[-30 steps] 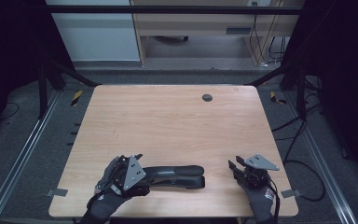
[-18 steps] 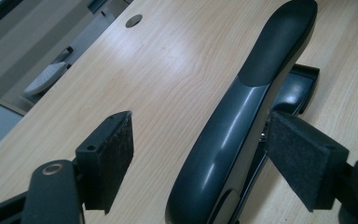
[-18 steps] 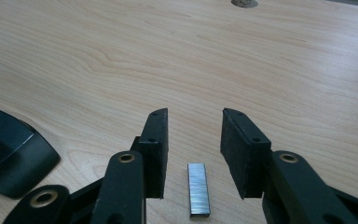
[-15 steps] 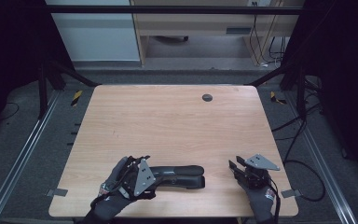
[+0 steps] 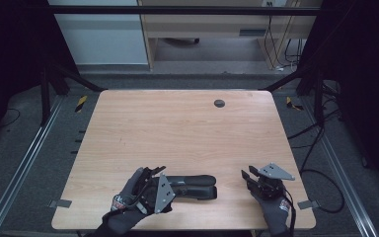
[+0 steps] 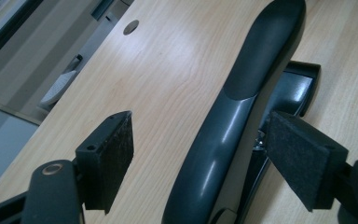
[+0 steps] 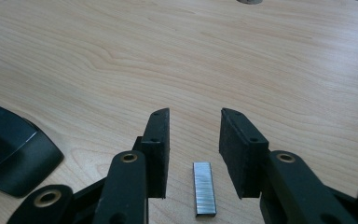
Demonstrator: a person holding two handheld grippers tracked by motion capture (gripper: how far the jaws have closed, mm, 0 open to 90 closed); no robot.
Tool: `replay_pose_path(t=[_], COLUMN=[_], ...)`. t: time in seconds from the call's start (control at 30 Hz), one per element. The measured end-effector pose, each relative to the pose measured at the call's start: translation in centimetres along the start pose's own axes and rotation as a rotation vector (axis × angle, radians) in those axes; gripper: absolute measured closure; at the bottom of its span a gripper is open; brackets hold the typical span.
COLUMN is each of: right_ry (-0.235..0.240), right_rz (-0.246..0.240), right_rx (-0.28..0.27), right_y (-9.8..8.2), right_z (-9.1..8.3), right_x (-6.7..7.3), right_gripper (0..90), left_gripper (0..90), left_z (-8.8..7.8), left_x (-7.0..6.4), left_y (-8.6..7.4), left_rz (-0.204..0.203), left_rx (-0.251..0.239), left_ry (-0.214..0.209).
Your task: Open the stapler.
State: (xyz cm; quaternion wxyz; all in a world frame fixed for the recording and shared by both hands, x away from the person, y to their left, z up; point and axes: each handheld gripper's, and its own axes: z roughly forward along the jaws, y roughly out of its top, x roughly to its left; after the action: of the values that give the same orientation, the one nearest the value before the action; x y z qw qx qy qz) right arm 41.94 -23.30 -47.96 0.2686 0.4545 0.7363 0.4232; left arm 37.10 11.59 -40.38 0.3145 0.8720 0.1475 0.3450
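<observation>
A black stapler (image 5: 192, 183) lies flat near the front edge of the wooden table (image 5: 177, 128), its long axis running left to right. My left gripper (image 5: 166, 183) reaches over its left end. In the left gripper view the stapler (image 6: 242, 93) runs between the two pads (image 6: 107, 158), and the left gripper (image 6: 205, 154) is open, with gaps on both sides. My right gripper (image 5: 249, 177) rests at the front right, open; its jaws have just been closing a little. A short silver strip of staples (image 7: 203, 188) lies on the wood between the right gripper's (image 7: 195, 140) pads, untouched.
A round dark grommet hole (image 5: 219, 103) sits near the table's far edge. Metal rails run along both sides of the table, and cables (image 5: 321, 148) trail on the floor at the right. The stapler's end (image 7: 14, 158) lies left of my right gripper.
My left hand has slid to the right, bringing its jaws farther along the stapler. The right hand has stayed where it was.
</observation>
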Motion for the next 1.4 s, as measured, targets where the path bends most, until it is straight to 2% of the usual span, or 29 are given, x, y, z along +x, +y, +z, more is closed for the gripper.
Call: replay_pose_path(t=[0.33,0.6,0.77,0.93,1.1,1.17,1.4], right_ry=[-0.001,0.002,0.003,0.003,0.005,0.007,0.004], right_rz=[0.006,0.004,0.011,0.012,0.014,0.02,0.012], right_rx=[0.001,0.007,0.007,0.007,0.007,0.008,0.008], right_y=[0.0,0.0,0.0,0.0,0.0,0.0,0.0], right_z=[-0.1,-0.1,-0.1,-0.1,-0.1,-0.1,-0.1], right_x=[0.0,0.0,0.1,0.1,0.1,0.1,0.1], right_gripper=[65.3,67.1,67.7,68.2,68.5,68.8,69.0], left_gripper=[23.3,24.0,24.1,24.6,25.1,25.3,26.0], left_z=[0.8,1.3,1.5,1.7,2.1,2.3,2.6], left_x=[-1.5,-1.9,-2.3,-2.7,-3.1,-3.4,-4.0], left_y=[0.5,0.8,0.9,1.0,1.4,1.4,1.6], left_rz=[0.041,0.056,0.08,0.084,0.122,0.112,0.157], left_rx=[0.008,0.01,0.018,0.016,0.04,0.027,0.04], left_ry=[0.018,0.027,0.03,0.034,0.05,0.056,0.077])
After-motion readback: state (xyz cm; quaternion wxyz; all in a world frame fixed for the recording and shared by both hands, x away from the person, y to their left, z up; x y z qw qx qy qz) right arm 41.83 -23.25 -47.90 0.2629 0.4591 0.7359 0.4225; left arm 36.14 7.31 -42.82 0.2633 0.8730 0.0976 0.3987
